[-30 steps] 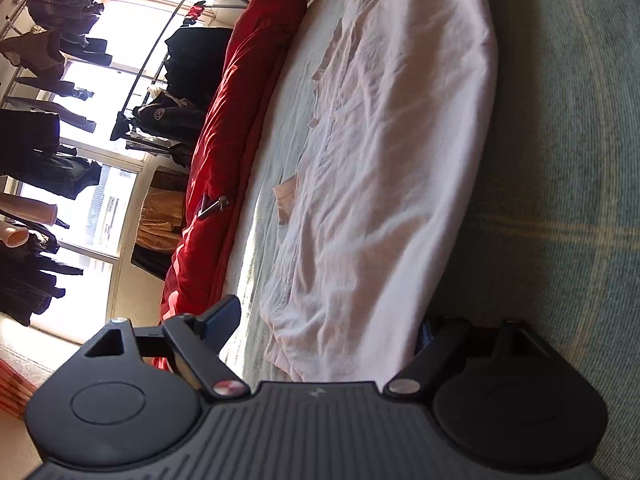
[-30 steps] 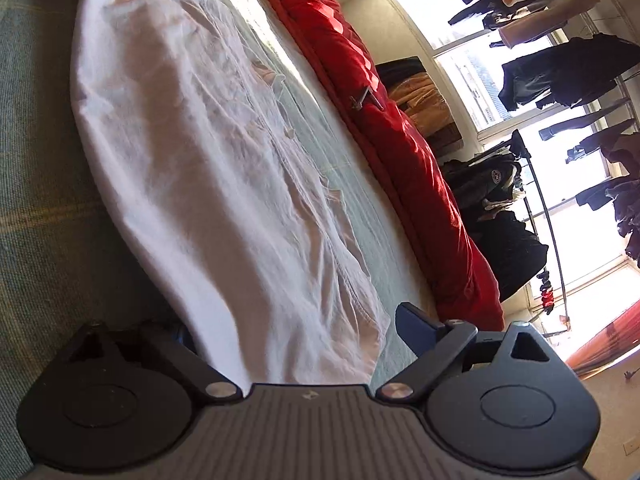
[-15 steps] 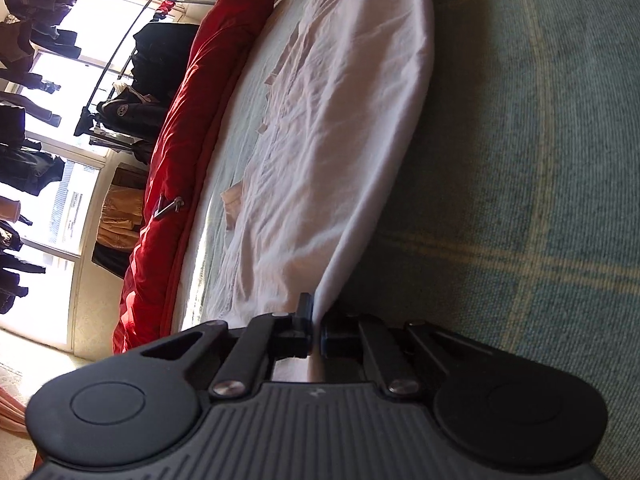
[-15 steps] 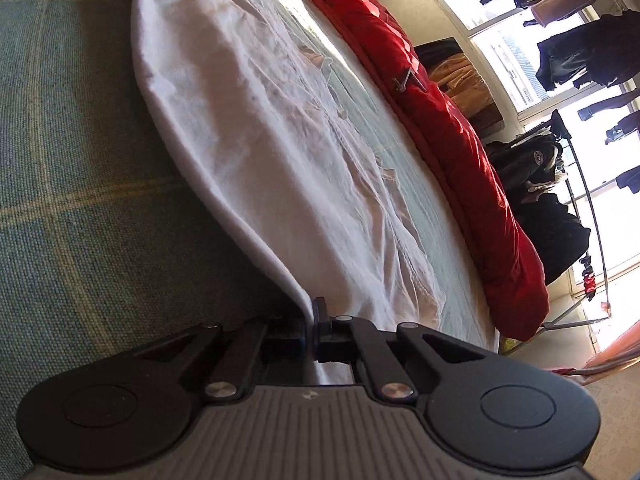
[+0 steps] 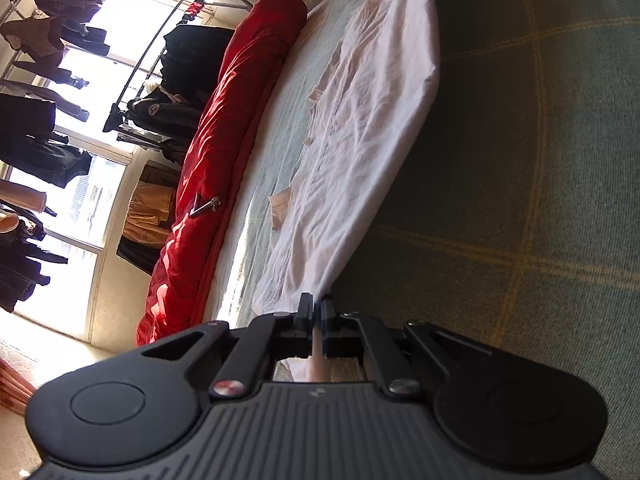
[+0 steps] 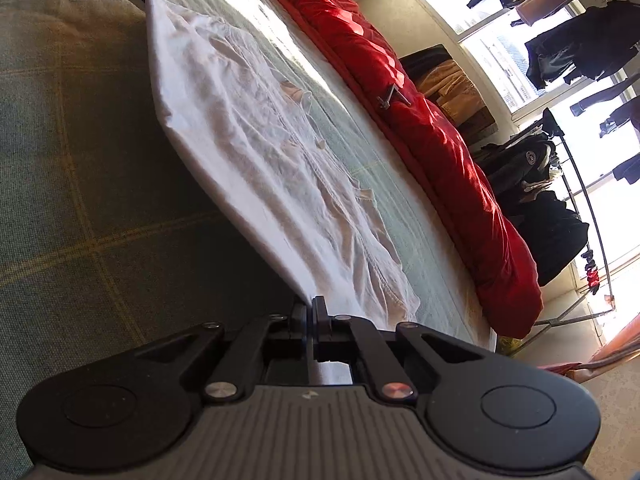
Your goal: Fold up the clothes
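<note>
1. The left gripper (image 5: 317, 312), at the lower centre of the left wrist view, is clamping one corner of the pale pink garment (image 5: 372, 120); its jaws are closed with only a thin strip of cloth showing between them.
2. The right gripper (image 6: 310, 312), at the lower centre of the right wrist view, is clenching the opposite corner of the same edge in the same way. The left gripper is also showing in that view's upper left corner, pinching the far corner.
3. The garment is lying on the green checked bedspread (image 5: 520, 200). In the left wrist view it is running from lower centre to the top right of centre. The gripped edge is standing clear of the bedspread and casting a shadow beneath it, while the rest is resting flat.
4. A red duvet (image 5: 224, 152) is lying rolled along the left of that view, well apart from the garment. Dark clothes are hanging on a rack (image 5: 172, 40) at the upper left.
5. Judged step: the raised edge is probably being carried across for a fold. For a clean result, both grippers should be travelling level and at equal speed, keeping the edge taut so no sag or crease forms, and holding their pinch until the edge is lined up over the far side.
</note>
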Tool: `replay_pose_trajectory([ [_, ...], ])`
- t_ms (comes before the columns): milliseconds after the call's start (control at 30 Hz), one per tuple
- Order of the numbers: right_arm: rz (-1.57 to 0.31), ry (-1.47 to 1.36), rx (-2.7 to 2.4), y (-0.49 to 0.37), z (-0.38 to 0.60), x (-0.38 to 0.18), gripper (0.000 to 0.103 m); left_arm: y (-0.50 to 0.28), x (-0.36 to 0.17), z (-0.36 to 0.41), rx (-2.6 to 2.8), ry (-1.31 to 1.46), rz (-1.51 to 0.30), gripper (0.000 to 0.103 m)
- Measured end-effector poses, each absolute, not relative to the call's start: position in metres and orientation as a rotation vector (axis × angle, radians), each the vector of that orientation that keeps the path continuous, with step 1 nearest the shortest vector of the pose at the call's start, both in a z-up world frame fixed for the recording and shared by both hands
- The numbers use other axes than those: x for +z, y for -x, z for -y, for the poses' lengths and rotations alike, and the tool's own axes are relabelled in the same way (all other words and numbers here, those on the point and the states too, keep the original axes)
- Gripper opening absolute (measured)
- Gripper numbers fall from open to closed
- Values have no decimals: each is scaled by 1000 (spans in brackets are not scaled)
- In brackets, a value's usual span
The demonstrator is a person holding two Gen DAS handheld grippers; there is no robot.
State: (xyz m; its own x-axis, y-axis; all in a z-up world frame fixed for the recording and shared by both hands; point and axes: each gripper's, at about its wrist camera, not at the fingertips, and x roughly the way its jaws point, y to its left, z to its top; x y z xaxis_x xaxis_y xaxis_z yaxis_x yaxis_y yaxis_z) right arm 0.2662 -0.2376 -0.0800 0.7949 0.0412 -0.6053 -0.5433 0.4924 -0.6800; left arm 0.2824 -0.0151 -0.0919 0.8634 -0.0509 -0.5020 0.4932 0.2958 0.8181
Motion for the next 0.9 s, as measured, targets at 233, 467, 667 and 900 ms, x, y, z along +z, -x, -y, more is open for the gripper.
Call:
replay_pose_trajectory([
  [233,-597,1090,363,-260,237,-113,37,-278,-126,16,-384,-1316,-443,25],
  [467,-543,1121,310,-276,237,-125,53,-293,-131,22,-342,-1345,-384,44],
  [667,-479,1123,273,-306,228,-134,53,-314,-136,32,-314,-1347,-363,44],
  [900,-486,1058,305,-306,229,-125,8,-311,-128,31,-321,-1261,-384,3],
])
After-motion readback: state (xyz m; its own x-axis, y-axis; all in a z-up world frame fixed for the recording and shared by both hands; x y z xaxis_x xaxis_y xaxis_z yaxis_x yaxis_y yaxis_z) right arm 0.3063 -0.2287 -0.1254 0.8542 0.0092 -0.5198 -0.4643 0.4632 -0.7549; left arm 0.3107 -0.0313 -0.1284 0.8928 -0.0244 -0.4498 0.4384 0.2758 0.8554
